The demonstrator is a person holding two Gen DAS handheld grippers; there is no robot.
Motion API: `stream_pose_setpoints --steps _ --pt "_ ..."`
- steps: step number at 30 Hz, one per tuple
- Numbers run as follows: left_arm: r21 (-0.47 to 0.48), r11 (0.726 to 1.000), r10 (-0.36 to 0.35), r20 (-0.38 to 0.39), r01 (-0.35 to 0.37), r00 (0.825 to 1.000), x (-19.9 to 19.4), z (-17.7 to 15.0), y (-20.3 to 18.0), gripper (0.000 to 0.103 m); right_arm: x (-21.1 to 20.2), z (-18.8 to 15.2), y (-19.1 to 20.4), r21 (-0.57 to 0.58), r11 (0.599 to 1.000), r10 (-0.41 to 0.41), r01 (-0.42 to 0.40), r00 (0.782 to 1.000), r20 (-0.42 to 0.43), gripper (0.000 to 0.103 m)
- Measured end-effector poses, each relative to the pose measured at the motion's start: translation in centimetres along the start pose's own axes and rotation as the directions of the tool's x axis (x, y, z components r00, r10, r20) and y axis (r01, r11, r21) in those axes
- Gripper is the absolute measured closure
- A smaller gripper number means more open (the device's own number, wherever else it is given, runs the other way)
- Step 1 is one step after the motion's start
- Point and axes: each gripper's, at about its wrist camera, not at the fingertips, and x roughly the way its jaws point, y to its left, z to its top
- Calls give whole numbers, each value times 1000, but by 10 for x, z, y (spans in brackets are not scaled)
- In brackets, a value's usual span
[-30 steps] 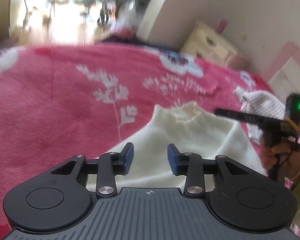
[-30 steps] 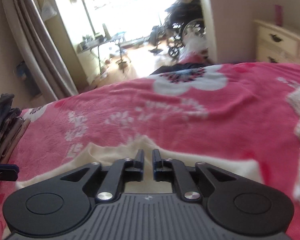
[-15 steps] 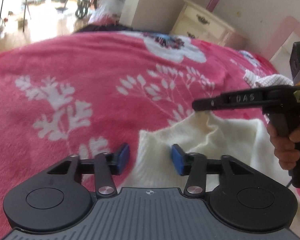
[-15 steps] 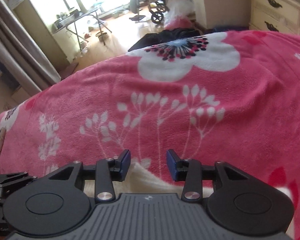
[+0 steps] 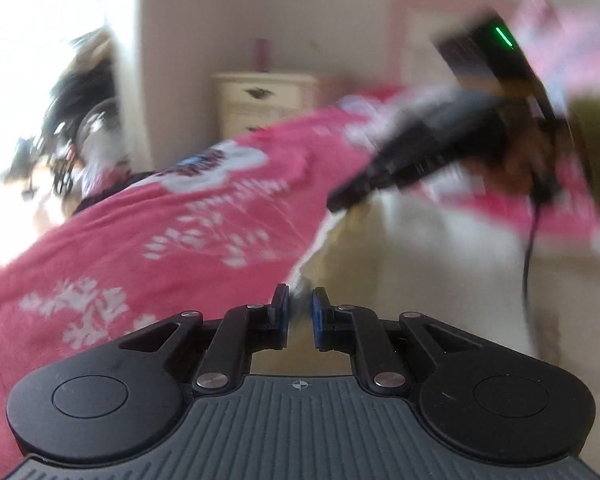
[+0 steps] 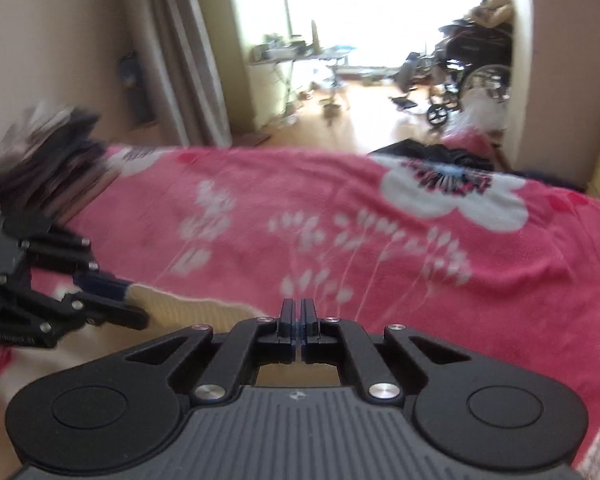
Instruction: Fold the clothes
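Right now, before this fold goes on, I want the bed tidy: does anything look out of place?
Nothing looks spilled or damaged. The cream sweater lies rumpled on the pink blanket, pinched by both claws. A dark garment hangs off the bed's far edge.

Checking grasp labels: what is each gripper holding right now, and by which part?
Left gripper: jaws closing on the cream sweater, at its edge. Right gripper: shut at the sweater's far edge; the grip itself is hidden.
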Motion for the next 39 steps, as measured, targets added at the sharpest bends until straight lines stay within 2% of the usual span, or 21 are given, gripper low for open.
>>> stream_pose_setpoints --steps 2,6,11,15,17,20,25,28,31,33,36,37,39 --pt "82 996 31 -57 -26 998 11 -6 -12 92 7 -13 6 -49 998 -35 32 998 -60 101" --pt "78 994 82 -108 -73 991 22 -13 -13 86 28 -28 17 -82 993 -94 83 987 -129 100" --pt "42 993 114 -119 -110 986 19 -18 -2 78 39 -27 20 -34 991 -131 128 983 -129 99" --pt "-21 988 147 -130 -151 981 4 -21 13 73 36 -21 8 87 991 -92 104 987 -135 95" --pt "-61 984 158 -134 -168 978 -7 -22 23 72 25 -18 0 162 985 -37 56 993 -116 86" --pt "-153 975 151 -94 -164 984 -23 -19 37 72 6 -12 -10 239 971 10 4 998 -58 85" --pt "-242 957 154 -32 -157 988 -12 -3 47 71 1 -2 -20 317 948 7 -8 1000 4 84" --pt "-278 947 161 -14 -159 987 7 4 53 71 11 -2 -22 347 938 6 -4 1000 -3 82" --pt "-345 928 131 -43 -138 990 24 3 62 70 23 -4 -20 366 931 10 0 1000 -24 82" --pt "-353 919 158 -80 -176 984 31 1 62 70 29 -7 -20 382 924 1 11 1000 -31 82" --pt "-393 884 236 -95 -254 967 24 -1 61 70 11 -10 -22 435 900 -65 30 996 64 82" --pt "-410 872 258 -79 -267 963 17 -1 60 70 1 -10 -23 457 889 -81 19 990 118 82" --pt "-415 870 272 -47 -266 961 7 0 57 67 -13 -10 -25 481 876 -72 -34 977 201 82"
